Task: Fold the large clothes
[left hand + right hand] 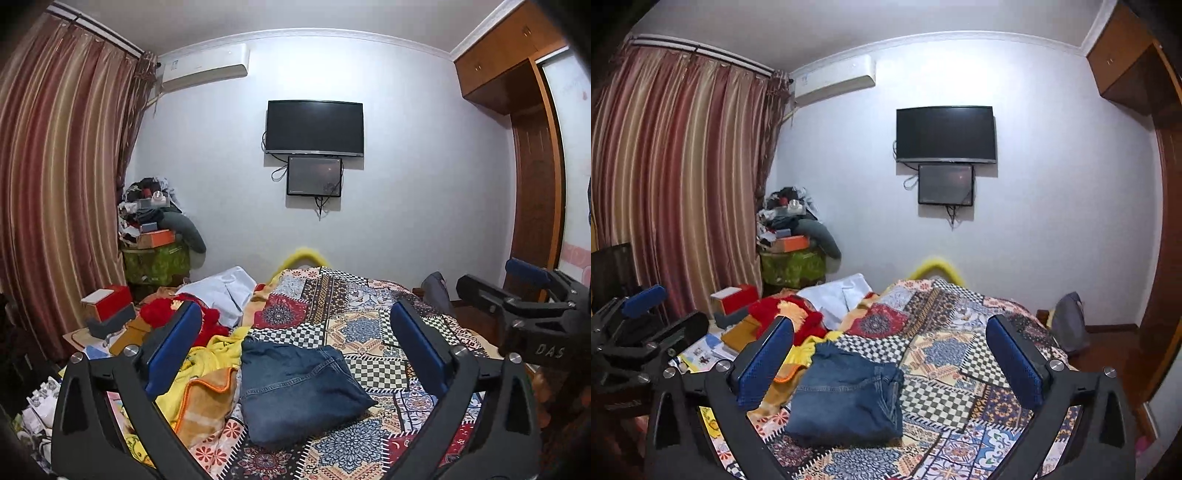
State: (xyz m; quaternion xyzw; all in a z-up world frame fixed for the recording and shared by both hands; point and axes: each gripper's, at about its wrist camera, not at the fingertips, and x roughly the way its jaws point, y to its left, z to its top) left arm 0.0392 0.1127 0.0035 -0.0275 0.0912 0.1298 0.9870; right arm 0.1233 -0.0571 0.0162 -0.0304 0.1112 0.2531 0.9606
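Note:
Folded blue jeans lie in a compact bundle on the patterned bedspread. My left gripper hangs above and in front of them, open wide, its blue pads clear of the cloth. In the right wrist view the same jeans rest on the bedspread, and my right gripper is likewise open with nothing between its fingers. The right gripper shows at the right edge of the left wrist view; the left gripper shows at the left edge of the right wrist view.
A yellow blanket, a red garment and a white cloth are heaped on the bed's left side. Boxes and clutter fill the left corner by the curtain. A TV hangs on the far wall; a wardrobe stands at right.

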